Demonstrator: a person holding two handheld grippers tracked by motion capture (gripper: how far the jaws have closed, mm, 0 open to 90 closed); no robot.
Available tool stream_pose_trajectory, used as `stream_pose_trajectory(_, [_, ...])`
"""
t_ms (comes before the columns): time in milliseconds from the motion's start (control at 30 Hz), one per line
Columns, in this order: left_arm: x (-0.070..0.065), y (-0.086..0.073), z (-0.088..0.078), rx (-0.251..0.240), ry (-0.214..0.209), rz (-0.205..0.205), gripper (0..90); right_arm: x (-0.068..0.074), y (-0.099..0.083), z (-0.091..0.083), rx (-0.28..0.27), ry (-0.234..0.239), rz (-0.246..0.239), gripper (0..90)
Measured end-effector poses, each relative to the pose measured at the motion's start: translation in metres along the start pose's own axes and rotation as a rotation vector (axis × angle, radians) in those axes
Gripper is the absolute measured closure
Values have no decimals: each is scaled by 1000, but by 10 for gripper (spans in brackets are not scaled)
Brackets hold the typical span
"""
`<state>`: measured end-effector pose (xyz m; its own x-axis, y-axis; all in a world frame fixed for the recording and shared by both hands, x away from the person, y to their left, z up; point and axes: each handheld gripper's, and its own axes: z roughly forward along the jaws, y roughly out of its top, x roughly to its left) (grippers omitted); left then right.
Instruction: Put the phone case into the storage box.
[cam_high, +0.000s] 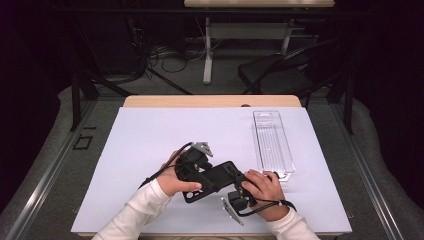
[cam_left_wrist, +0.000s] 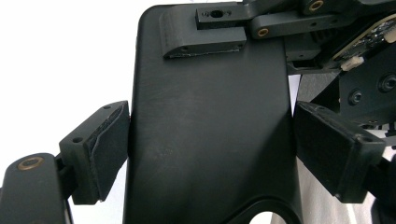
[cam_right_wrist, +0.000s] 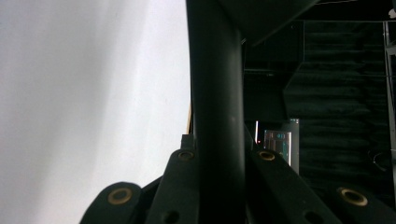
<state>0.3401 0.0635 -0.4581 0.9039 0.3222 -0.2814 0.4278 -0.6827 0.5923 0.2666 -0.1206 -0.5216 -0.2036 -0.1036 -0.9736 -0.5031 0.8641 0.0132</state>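
Mid-handover: left tool pinched the black case across its width, right tool clamped its edge; next called for one letting go.

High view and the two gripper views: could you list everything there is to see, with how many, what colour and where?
Phone case: one, black, held over the near middle of the mat between both grippers.
Clear tray: one, transparent, long, on the mat's right side.
Mat: one, white, covering the table.
Table: one, light wood, its far edge showing beyond the mat.
Chair: one, black, on the floor behind the table.
Left gripper: one, black, jaws wide across the case's flat sides.
Right gripper: one, black, jaws pinched on the case's thin edge.
Sleeves: two, white, at the near edge.
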Motion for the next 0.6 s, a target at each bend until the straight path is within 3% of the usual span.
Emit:
stream_pose_trajectory(467, [-1,-1,-2,-35,22,24,136,1,-2,1,13,20,13,874])
stream_pose_trajectory(600, [-1,-1,-5,-56,30,15,137,2,-3,2,14,24,15,874])
